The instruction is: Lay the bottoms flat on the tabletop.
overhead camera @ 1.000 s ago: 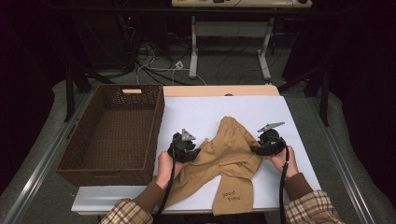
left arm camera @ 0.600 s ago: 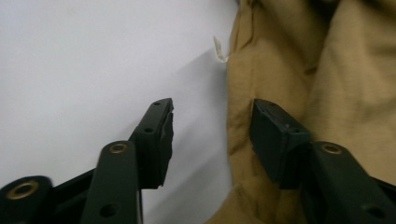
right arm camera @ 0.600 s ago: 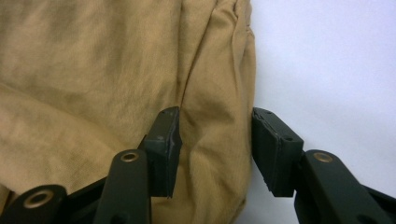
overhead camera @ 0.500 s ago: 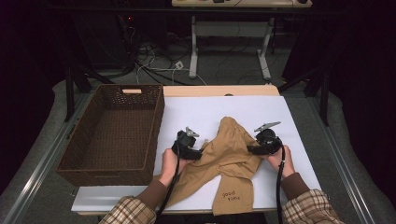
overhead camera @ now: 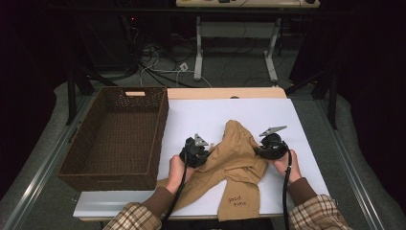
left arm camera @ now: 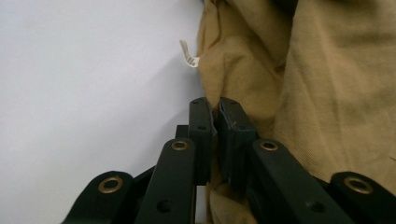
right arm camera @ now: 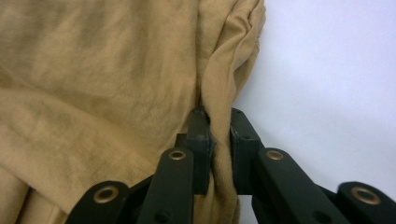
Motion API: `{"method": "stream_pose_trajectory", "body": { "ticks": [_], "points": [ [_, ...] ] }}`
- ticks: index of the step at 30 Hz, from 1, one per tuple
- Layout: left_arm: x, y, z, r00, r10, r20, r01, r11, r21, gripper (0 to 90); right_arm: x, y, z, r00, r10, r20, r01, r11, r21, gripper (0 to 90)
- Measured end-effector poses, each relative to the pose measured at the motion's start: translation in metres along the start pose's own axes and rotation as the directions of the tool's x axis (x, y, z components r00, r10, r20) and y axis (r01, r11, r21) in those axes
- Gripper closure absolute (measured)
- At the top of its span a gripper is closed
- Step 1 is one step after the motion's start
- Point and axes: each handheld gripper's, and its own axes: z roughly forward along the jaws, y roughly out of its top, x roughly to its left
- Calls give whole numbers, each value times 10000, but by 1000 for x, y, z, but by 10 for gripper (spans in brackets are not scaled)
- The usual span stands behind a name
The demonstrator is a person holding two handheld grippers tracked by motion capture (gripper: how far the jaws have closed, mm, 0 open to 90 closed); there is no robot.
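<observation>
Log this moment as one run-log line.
left gripper: shut on tan shirt | right gripper: shut on tan shirt | both just closed | wicker basket: empty

A tan cloth garment (overhead camera: 234, 163) is spread crumpled on the white tabletop, to the right of centre and toward the near edge. Its far end is bunched into a raised peak, from which two limbs are splayed toward the near side, one to the left and one straight down, hanging over the near edge. The words "good time" are printed on the near limb. A small white label (left arm camera: 188, 55) is seen at its left edge.
</observation>
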Motion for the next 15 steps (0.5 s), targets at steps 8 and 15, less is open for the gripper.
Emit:
{"method": "stream_pose_trajectory", "body": {
  "ticks": [8, 15],
  "points": [
    [3, 4, -32, 9983, -74, -578, 24, 9963, -864, 871, -1, 5, -25, 9984, -68, 555, 113, 9966, -817, 822],
    [7, 1, -22, 9986, -25, -536, 13, 9997, -229, 857, -3, -1, -6, 9988, -80, 490, 73, 9999, 145, 669]
  ]
}}
